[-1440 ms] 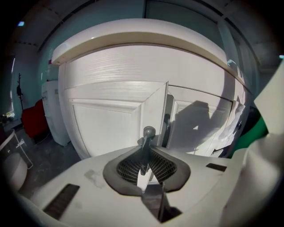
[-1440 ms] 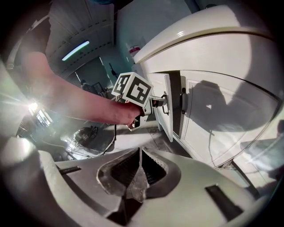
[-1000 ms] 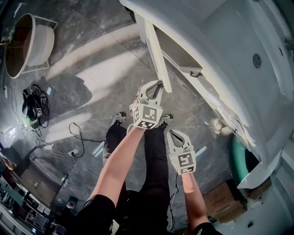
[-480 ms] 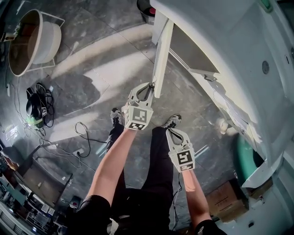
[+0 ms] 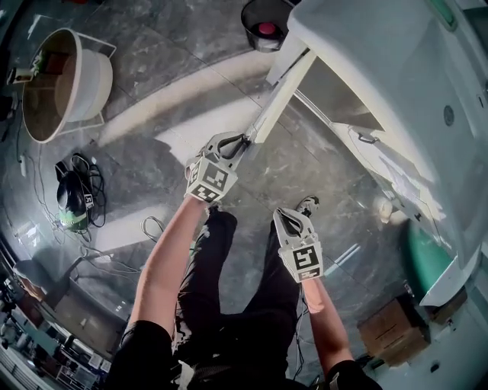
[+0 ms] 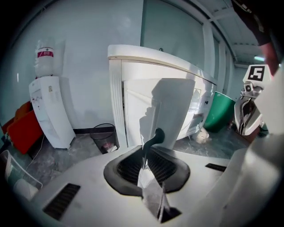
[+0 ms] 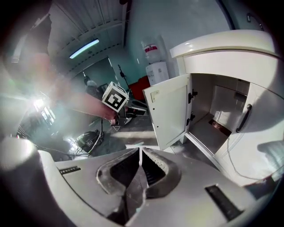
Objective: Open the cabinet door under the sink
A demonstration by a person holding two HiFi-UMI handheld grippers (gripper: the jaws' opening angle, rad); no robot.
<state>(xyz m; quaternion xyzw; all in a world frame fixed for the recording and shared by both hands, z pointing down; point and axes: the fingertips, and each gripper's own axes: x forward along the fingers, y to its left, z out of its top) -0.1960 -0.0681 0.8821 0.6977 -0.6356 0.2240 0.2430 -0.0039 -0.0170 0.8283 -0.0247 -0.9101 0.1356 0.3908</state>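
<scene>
Arm outstretched, the left hand-held gripper (image 5: 242,142) clamps the dark handle (image 6: 154,136) of the white cabinet door (image 5: 284,97). The door stands wide open from the cabinet (image 7: 208,119) under the sink (image 5: 396,68). The right hand-held gripper (image 5: 287,218) hangs lower, above the person's legs, jaws pressed together on nothing.

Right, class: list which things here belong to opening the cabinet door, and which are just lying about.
In the job: cabinet door, door handle, left gripper with jaws shut on it.
Lying about: waste bin, green tub, cardboard box, white basin, water dispenser.
</scene>
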